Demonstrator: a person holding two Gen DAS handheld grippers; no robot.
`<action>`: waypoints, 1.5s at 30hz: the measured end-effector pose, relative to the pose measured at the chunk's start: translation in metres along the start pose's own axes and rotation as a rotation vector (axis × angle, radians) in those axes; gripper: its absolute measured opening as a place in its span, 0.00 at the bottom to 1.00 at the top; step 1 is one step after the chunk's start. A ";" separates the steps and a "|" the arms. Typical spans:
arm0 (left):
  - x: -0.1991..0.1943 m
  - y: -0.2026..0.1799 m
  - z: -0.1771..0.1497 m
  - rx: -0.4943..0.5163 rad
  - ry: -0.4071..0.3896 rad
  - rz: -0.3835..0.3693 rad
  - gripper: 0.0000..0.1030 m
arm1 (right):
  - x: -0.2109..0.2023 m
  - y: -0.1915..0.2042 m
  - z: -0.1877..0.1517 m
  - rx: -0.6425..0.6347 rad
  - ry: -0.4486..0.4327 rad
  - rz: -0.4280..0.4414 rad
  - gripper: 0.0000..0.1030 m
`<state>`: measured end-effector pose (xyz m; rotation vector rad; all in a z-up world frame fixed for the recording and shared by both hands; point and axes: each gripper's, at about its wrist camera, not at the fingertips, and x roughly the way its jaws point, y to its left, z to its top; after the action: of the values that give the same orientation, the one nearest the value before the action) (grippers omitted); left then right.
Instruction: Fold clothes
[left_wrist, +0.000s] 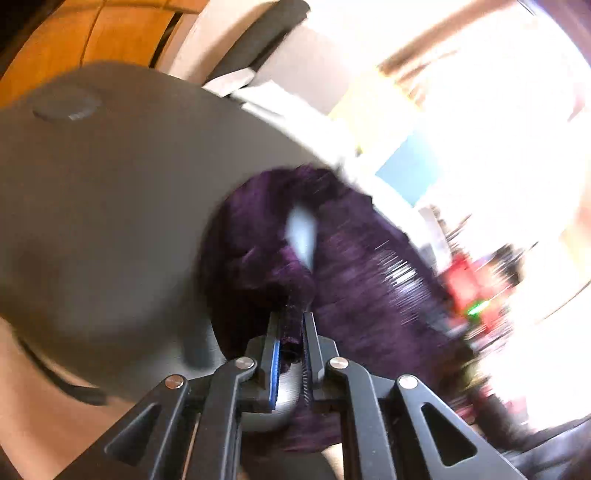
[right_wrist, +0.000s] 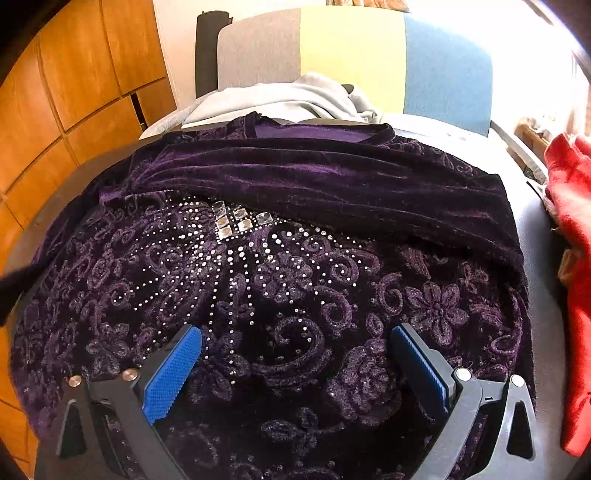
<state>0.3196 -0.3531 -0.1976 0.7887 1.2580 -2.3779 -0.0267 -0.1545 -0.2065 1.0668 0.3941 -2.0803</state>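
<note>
Velvet top (right_wrist: 280, 295) lay spread over round table (right_wrist: 535, 236), one sleeve (right_wrist: 314, 181) folded across its upper part, just above rhinestone patch (right_wrist: 236, 236). Behind table: chair back (right_wrist: 354, 55), w/ a sweatshirt (right_wrist: 295, 99) on the seat. Cloth pile (right_wrist: 572, 258) at table's right edge; wood cabinets (right_wrist: 74, 92) to the left. In left wrist view, a fold of the top (left_wrist: 332, 258) hung off table edge (left_wrist: 110, 221)

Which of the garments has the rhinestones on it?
The purple velvet top spread on the table; the grey garment behind it and red one beside it are plain.
</note>
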 end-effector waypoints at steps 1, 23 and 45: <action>-0.003 -0.003 0.005 -0.022 -0.010 -0.047 0.08 | 0.000 0.000 0.000 0.000 -0.001 0.000 1.00; 0.059 -0.211 0.136 0.030 0.016 -0.504 0.08 | -0.004 -0.013 -0.002 0.065 -0.047 0.089 1.00; 0.192 -0.157 0.058 0.128 0.189 -0.138 0.42 | -0.019 -0.025 -0.002 0.132 -0.057 0.186 0.87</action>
<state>0.0667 -0.3213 -0.1872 1.0175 1.2794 -2.5647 -0.0372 -0.1280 -0.1941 1.0747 0.1245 -1.9863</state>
